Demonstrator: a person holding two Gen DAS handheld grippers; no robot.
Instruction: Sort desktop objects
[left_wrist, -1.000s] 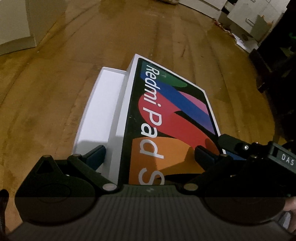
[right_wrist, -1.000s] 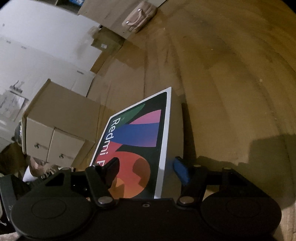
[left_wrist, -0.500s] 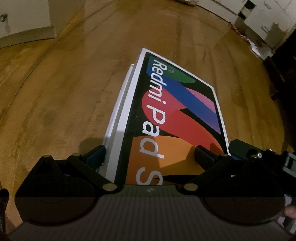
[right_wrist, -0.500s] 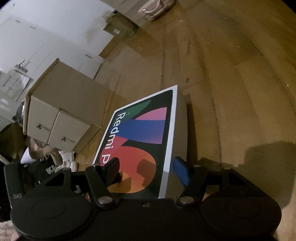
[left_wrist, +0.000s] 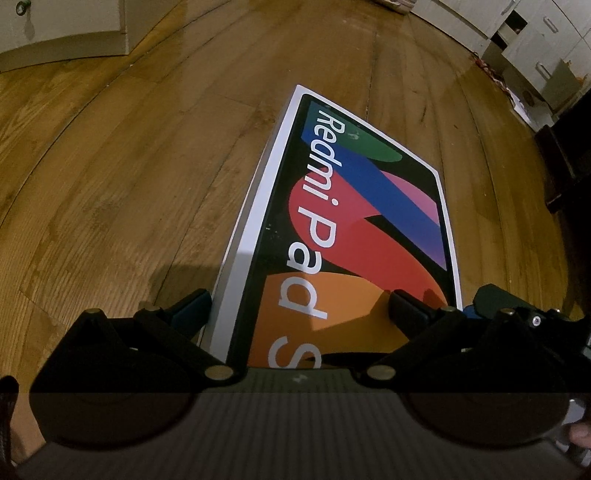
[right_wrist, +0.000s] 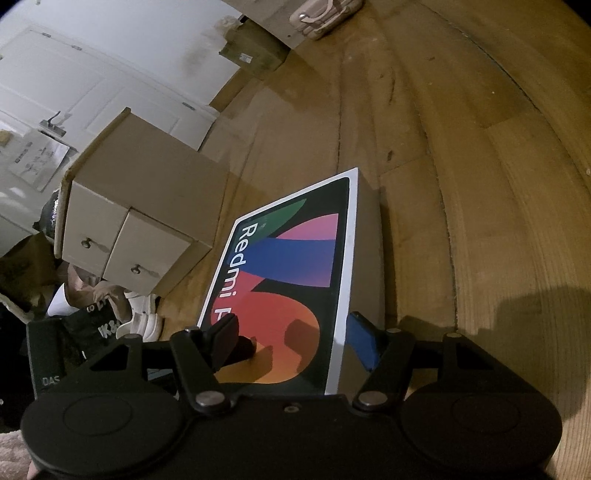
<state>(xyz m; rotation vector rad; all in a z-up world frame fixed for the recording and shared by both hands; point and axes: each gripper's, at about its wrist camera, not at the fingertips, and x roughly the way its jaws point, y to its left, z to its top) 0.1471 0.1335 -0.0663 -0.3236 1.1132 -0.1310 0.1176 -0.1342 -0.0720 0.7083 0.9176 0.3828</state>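
A Redmi Pad box lid (left_wrist: 354, 221) with a colourful black-framed print sits over its white base, whose edge (left_wrist: 236, 243) shows along the left. My left gripper (left_wrist: 299, 306) clamps the lid's near end, one finger under the left edge, one on the printed top. My right gripper (right_wrist: 295, 332) grips the same lid (right_wrist: 288, 266) at the same end, one finger on top, the blue-padded finger (right_wrist: 360, 339) against its right side. The right gripper also shows at the right in the left wrist view (left_wrist: 517, 314).
All lies on a wooden floor (left_wrist: 147, 166). A cardboard drawer unit (right_wrist: 133, 221) stands left of the box. A person's white shoes (right_wrist: 144, 325) are nearby. White cabinets (left_wrist: 535, 44) stand at the far right, another white unit (left_wrist: 62, 29) at the far left.
The lid has moved left over the white base, which showed wide at the left a second ago and is now almost covered. Both grippers kept their hold.
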